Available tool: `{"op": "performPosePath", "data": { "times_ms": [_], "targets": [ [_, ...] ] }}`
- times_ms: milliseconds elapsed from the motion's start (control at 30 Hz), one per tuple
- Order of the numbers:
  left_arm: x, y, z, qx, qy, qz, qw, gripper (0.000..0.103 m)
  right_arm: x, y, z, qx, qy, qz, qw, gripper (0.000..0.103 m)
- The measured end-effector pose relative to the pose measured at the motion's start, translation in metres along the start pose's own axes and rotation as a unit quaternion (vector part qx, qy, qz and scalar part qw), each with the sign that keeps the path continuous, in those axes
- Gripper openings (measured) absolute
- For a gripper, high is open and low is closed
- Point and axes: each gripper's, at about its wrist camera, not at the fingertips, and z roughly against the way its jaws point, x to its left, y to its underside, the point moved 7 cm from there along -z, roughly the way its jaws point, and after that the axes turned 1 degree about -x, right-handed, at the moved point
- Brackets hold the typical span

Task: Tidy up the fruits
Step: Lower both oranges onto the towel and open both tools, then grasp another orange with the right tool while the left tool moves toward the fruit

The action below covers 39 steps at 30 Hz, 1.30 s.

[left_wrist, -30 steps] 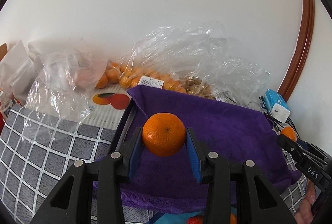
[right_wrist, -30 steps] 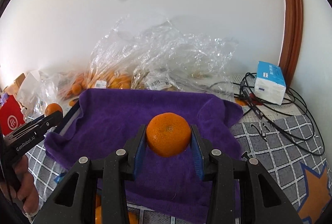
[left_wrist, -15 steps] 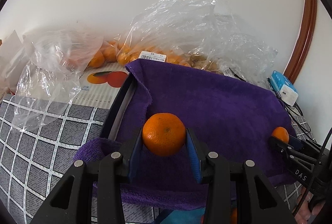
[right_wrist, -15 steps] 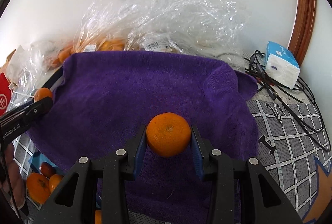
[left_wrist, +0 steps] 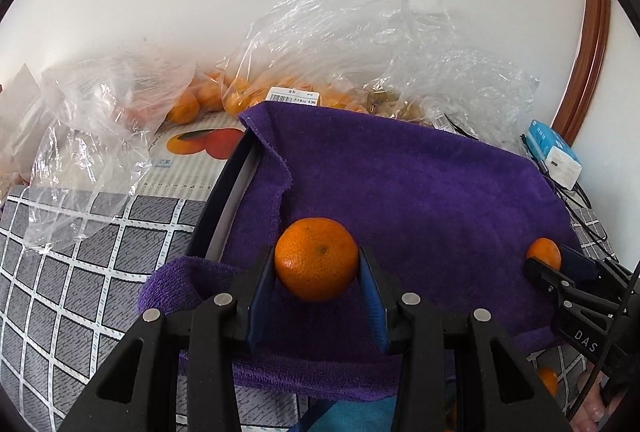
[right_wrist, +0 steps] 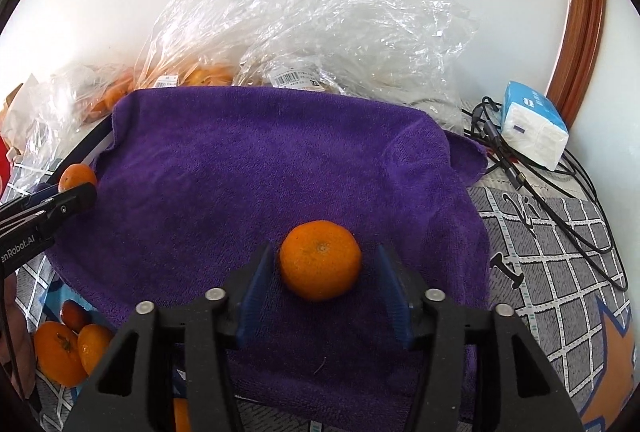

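Two mandarins, one at each of my tongs, both over the purple towel (right_wrist: 248, 168).

Left tongs (left_wrist: 316, 264): clenched on the left mandarin (left_wrist: 316, 258). Both blue pads (left_wrist: 262, 284) press its sides. Fruit sits near the towel's left edge, just right of a folded-over flap. Whether it rests on the cloth or hangs just above it, I cannot tell.

Right tongs (right_wrist: 320, 264): jaws opening. The right mandarin (right_wrist: 320, 259) lies between the pads with a gap of towel showing on each side, so the fruit is released and sits on the cloth, toward the near right part of the towel.

Cross-views: from the left camera my right tongs show at the far right edge with their mandarin at the tip; from the right camera my left tongs come in from the left edge, fruit at the tip.

Surroundings:
- dark tray rim (left_wrist: 224, 200) pokes out under the towel's left side
- clear plastic bags (right_wrist: 304, 24) against the wall behind, several with orange fruit inside and barcode labels
- loose mandarins (right_wrist: 60, 352) at near left, below the towel edge
- blue-and-white tissue pack (right_wrist: 534, 130) at right, on black cables (right_wrist: 560, 192)
- grey checked tablecloth (left_wrist: 60, 272) underneath
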Motion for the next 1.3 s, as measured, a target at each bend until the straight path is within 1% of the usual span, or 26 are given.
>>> {"op": "performPosePath", "data": {
  "times_ms": [100, 133, 200, 233, 267, 333, 433, 533, 600, 667, 733, 800, 867, 933, 1067, 1133, 1200, 1300],
  "targets": [
    [0.000, -0.001, 0.001, -0.003, -0.002, 0.000, 1.0000, 0.039, 0.001, 0.001, 0.002, 0.000, 0.004, 0.002, 1.000, 0.060],
    [0.001, -0.002, 0.004, -0.010, -0.002, 0.001, 0.9999, 0.041, 0.001, 0.001, 0.003, -0.001, 0.007, 0.004, 1.000, 0.061],
    [0.002, -0.005, 0.013, -0.032, 0.007, 0.008, 0.9994, 0.050, 0.003, -0.001, 0.009, -0.010, 0.012, 0.009, 1.000, 0.061],
    [0.003, -0.007, 0.018, -0.043, 0.013, 0.012, 0.9989, 0.056, 0.004, -0.002, 0.012, -0.016, 0.014, 0.010, 1.000, 0.064],
    [0.003, -0.009, 0.023, -0.054, 0.016, 0.015, 0.9983, 0.059, 0.004, -0.003, 0.015, -0.019, 0.014, 0.009, 1.000, 0.066],
    [0.002, -0.012, 0.030, -0.072, 0.016, 0.014, 0.9972, 0.060, 0.004, -0.006, 0.020, -0.024, 0.009, 0.001, 1.000, 0.066],
    [0.002, -0.014, 0.037, -0.088, 0.007, 0.013, 0.9960, 0.060, 0.002, -0.011, 0.032, -0.033, 0.016, -0.014, 0.999, 0.066],
    [0.006, -0.021, 0.047, -0.100, -0.017, 0.018, 0.9947, 0.060, 0.001, -0.011, 0.050, -0.034, 0.020, -0.020, 0.999, 0.066],
    [0.009, -0.030, 0.063, -0.120, -0.016, 0.028, 0.9923, 0.060, 0.001, -0.008, 0.061, -0.036, 0.024, -0.022, 0.999, 0.066],
    [0.008, -0.037, 0.076, -0.134, -0.004, 0.022, 0.9908, 0.060, -0.001, -0.002, 0.074, -0.039, 0.041, -0.025, 0.998, 0.066],
    [0.008, -0.037, 0.085, -0.129, -0.015, 0.008, 0.9915, 0.060, -0.005, 0.005, 0.084, -0.040, 0.056, -0.031, 0.997, 0.066],
    [0.010, -0.030, 0.092, -0.122, -0.012, 0.002, 0.9924, 0.060, -0.007, 0.013, 0.092, -0.033, 0.055, -0.041, 0.997, 0.066],
    [0.017, -0.017, 0.096, -0.107, -0.016, 0.001, 0.9942, 0.060, -0.005, 0.023, 0.098, -0.020, 0.040, -0.051, 0.998, 0.066],
    [0.026, -0.003, 0.101, -0.093, -0.016, -0.001, 0.9955, 0.060, 0.001, 0.036, 0.102, -0.006, 0.015, -0.053, 0.998, 0.066],
    [0.041, 0.024, 0.105, -0.069, -0.028, -0.004, 0.9972, 0.060, 0.021, 0.060, 0.111, -0.003, -0.015, -0.042, 0.999, 0.064],
    [0.046, 0.035, 0.111, -0.065, -0.033, -0.007, 0.9973, 0.060, 0.033, 0.072, 0.113, 0.003, -0.039, -0.034, 0.999, 0.059],
    [0.050, 0.047, 0.115, -0.060, -0.033, -0.008, 0.9976, 0.060, 0.043, 0.081, 0.112, 0.005, -0.050, -0.028, 0.998, 0.057],
    [0.055, 0.063, 0.115, -0.055, -0.035, -0.009, 0.9978, 0.060, 0.052, 0.088, 0.107, 0.016, -0.069, -0.031, 0.997, 0.048]
  ]
}}
